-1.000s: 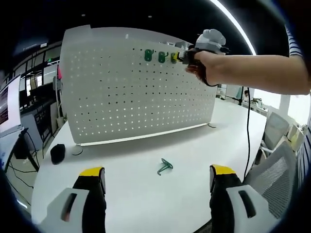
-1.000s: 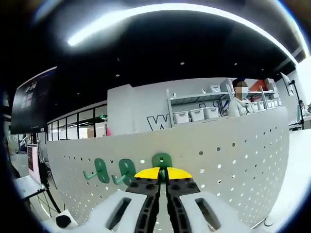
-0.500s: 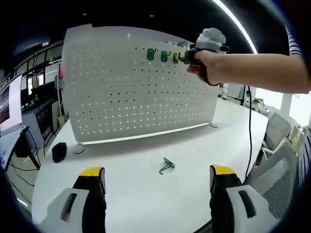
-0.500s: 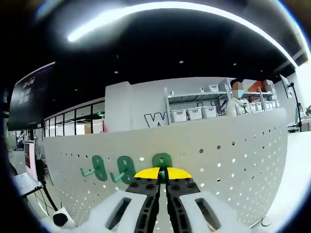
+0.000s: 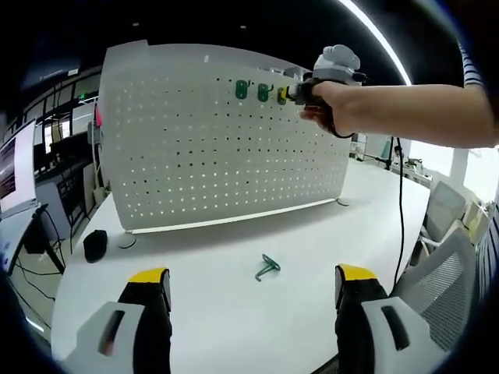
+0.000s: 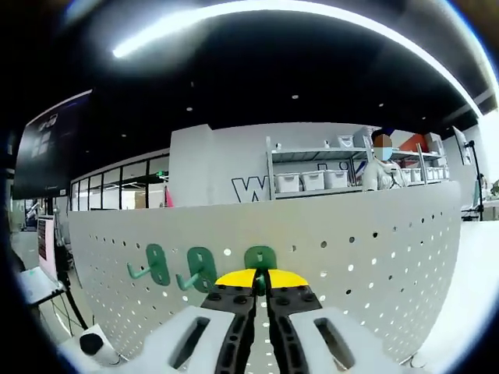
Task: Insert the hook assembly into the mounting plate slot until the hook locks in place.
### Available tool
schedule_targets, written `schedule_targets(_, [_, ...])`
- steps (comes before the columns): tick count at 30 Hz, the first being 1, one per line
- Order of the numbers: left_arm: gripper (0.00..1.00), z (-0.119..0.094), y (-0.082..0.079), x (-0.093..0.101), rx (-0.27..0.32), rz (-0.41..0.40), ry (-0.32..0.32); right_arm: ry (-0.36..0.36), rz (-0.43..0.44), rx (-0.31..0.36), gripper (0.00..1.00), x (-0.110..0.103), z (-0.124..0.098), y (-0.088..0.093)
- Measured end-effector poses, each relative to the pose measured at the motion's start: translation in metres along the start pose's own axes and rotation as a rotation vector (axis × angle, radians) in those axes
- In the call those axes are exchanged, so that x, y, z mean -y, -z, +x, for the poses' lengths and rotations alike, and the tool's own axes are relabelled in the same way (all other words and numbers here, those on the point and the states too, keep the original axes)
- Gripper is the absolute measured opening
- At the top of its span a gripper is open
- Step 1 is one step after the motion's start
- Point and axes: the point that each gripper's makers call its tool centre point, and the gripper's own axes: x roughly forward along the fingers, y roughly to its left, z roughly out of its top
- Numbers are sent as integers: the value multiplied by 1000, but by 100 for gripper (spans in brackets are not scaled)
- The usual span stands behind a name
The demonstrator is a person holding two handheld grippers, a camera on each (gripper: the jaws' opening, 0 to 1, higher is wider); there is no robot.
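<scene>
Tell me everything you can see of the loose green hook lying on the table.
The loose green hook is a small bent piece with a plastic look, lying flat on the white table, apart from the pegboard standing behind it. One end widens into a short plate; the other is a thin arm. Nothing touches it: the left gripper is open, with the hook beyond its tips.

Four green hooks [image 5: 242, 89] — three on one pegboard [image 5: 195, 148], one loose [image 5: 266, 267] — on one table [image 5: 234, 312].
</scene>
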Motion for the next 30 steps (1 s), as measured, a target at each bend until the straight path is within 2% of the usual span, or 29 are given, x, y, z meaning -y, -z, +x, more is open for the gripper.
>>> schedule_targets(6, [89, -2, -3, -3, 17, 4, -14, -3, -26, -11, 2, 0, -1, 0])
schedule_targets(8, [89, -2, -3, -4, 18, -16, -13, -8, -19, -11, 5, -2, -1, 0])
schedule_targets(13, [89, -1, -2, -2, 9, -4, -10, -13, -23, -10, 10, -5, -1, -2])
schedule_targets(16, [89, -1, -3, -3, 9, -1, -14, -22, 21, -23, 11, -4, 1, -3])
schedule_targets(20, [89, -1, -3, -4, 9, -4, -15, -30, 3, -23, 13, -6, -1, -4])
schedule_targets(22, [89, -1, -3, -4, 8, 4, -15, -34, 22, -9, 18, -6, -3, -9])
schedule_targets(30, [89, -1, -2, -3, 4, 11, -13, -37, 10, 12, 19, 0, -7, -23])
